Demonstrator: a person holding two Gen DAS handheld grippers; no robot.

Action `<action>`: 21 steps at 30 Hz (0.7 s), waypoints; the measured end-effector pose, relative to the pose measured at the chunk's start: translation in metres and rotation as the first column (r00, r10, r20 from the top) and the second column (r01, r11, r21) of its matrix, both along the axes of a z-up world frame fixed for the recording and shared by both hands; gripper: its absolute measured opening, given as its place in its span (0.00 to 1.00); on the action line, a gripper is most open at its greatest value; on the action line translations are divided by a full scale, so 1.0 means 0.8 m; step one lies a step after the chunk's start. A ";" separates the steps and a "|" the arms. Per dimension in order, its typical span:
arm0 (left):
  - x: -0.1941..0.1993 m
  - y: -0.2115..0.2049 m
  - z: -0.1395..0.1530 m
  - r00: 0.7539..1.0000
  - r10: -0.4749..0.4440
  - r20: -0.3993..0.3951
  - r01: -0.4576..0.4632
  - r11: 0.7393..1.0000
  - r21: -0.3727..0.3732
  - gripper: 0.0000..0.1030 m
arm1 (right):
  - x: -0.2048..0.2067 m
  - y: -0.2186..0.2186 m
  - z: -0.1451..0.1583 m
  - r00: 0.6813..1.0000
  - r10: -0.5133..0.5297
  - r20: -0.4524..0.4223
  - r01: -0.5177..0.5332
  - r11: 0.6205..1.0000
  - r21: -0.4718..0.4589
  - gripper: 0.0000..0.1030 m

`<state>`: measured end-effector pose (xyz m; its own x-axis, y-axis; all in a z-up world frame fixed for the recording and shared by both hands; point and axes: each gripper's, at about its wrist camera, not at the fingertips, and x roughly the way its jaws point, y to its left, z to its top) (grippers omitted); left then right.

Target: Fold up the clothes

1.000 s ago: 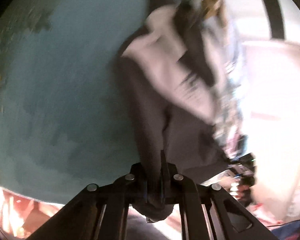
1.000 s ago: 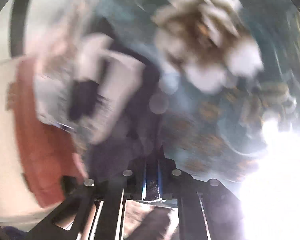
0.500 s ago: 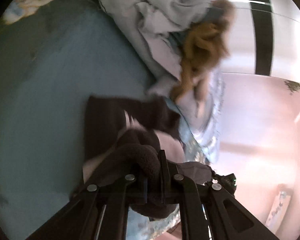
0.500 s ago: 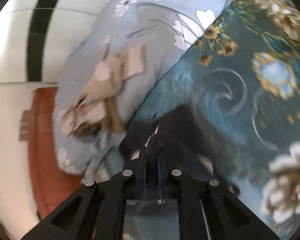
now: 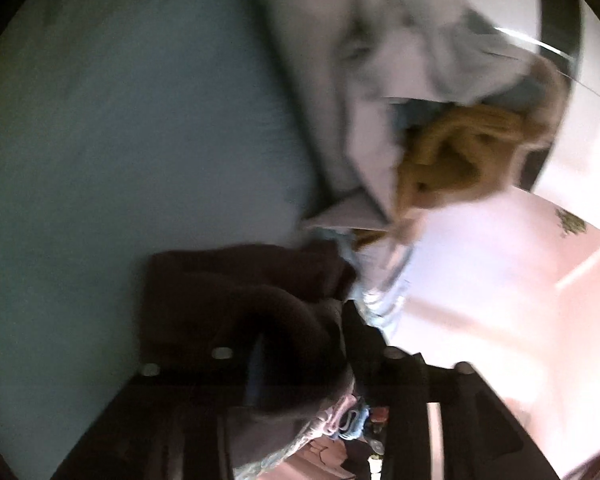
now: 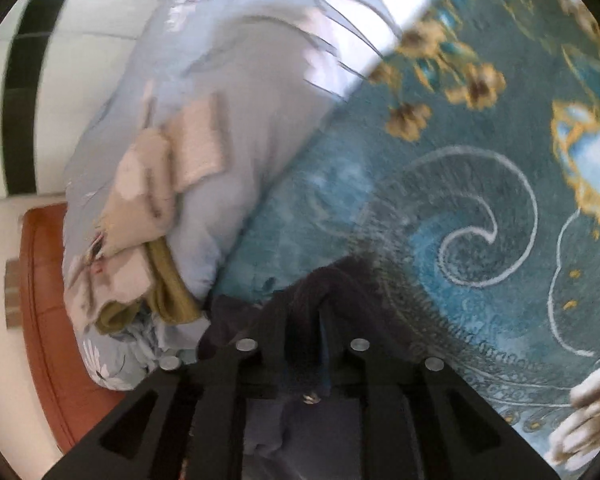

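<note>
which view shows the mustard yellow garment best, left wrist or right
The left wrist view. There the mustard yellow garment sits large and mostly uncovered against the grey-blue quilt, though blurred. In the right wrist view only a narrow olive-yellow strip shows, tucked under a beige garment on the quilt.

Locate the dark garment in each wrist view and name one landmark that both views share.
Left wrist: the dark garment lies low and centre-left on the blue bedspread, bunched against the left gripper.
Right wrist: it lies bottom centre at the right gripper.
Shared landmark: the mustard-yellow cloth in the pale quilt pile.
</note>
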<state>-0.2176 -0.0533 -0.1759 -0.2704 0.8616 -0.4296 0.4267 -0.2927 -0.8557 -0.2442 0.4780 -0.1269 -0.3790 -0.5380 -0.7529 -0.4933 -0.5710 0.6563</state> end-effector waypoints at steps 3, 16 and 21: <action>0.001 -0.014 0.027 0.997 0.027 -0.078 -0.029 0.999 -0.028 0.61 | 0.005 0.005 0.032 0.997 0.009 -0.080 -0.006 0.999 0.041 0.41; 0.006 0.055 -0.008 0.958 -0.286 -0.029 0.242 0.856 -0.456 0.64 | 0.009 -0.011 -0.042 0.987 0.134 0.091 -0.147 0.978 0.149 0.42; -0.015 0.075 -0.013 0.959 -0.280 -0.049 0.217 0.832 -0.511 0.60 | -0.018 -0.023 -0.051 0.985 0.156 0.069 -0.165 0.977 0.138 0.44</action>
